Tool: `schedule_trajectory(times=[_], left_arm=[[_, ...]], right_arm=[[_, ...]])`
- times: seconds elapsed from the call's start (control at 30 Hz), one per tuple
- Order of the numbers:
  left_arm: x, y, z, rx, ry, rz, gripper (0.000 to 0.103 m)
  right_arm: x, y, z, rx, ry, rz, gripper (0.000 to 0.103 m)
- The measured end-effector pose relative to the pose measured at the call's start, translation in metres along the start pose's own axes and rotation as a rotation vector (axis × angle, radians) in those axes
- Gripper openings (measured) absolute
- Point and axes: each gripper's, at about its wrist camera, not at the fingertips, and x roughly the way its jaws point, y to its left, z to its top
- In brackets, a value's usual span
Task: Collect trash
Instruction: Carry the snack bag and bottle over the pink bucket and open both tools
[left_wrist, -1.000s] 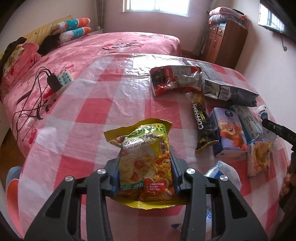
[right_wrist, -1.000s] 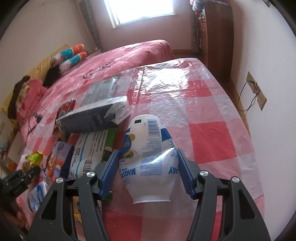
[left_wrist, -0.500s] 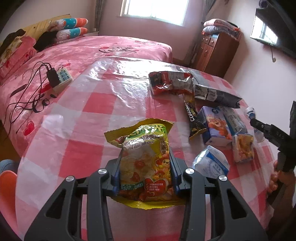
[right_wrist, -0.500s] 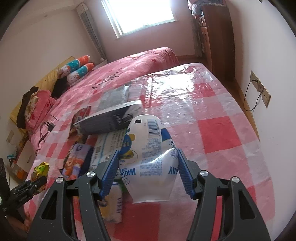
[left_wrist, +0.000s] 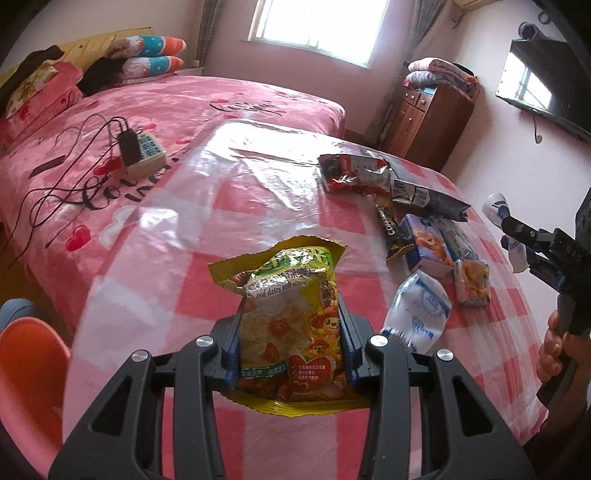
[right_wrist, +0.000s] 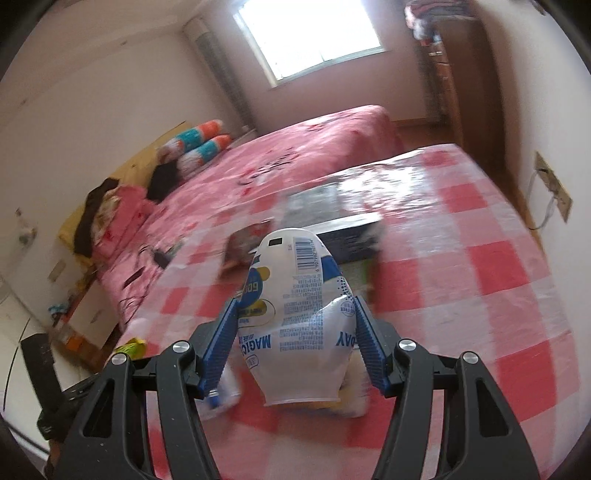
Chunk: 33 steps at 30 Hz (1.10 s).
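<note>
The left gripper (left_wrist: 290, 338) clamps a crinkled yellow foil snack bag (left_wrist: 295, 314) printed "red dates", held above the near edge of the table under a glossy pink-and-white checked plastic cloth (left_wrist: 229, 206). The right gripper (right_wrist: 295, 345) grips a white-and-blue plastic pouch (right_wrist: 299, 317) reading "MAGIC". Seven more wrappers lie by the table's right edge, one black sachet (left_wrist: 393, 236) lettered "COFFEE"; a pink bed (left_wrist: 184, 99) stands beyond.

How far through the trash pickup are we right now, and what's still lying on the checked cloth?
Nothing visibly binned yet; no bin in view. In hand: left gripper clamps the yellow snack bag; right gripper clamps the white-and-blue plastic pouch. Left on the pink checked tablecloth: red foil wrapper, dark grey packet, black coffee sachet, blue cartoon carton, crumpled white-blue bag.
</note>
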Motion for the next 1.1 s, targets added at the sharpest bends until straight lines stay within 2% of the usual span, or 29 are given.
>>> schedule_trajectory(times=[0.4,0.67,0.87,1.1], left_arm=[[-0.04,0.054,-0.024,-0.065,-0.022,0.055,0.043],[-0.073,0.119,-0.046,-0.17,-0.05,0.152,0.043],[-0.088,0.177,-0.07,-0.283,-0.045,0.253,0.043],[-0.095,0.226,-0.093,-0.39,-0.052,0.329,0.043]], right_arm=[[0.039,0.118,-0.039,-0.111,0.199,0.252,0.062],[0.064,0.21,-0.069,-0.219,0.324,0.39,0.062],[0.086,0.277,-0.089,-0.327,0.39,0.457,0.062],[0.118,0.35,-0.109,-0.389,0.462,0.537,0.063]])
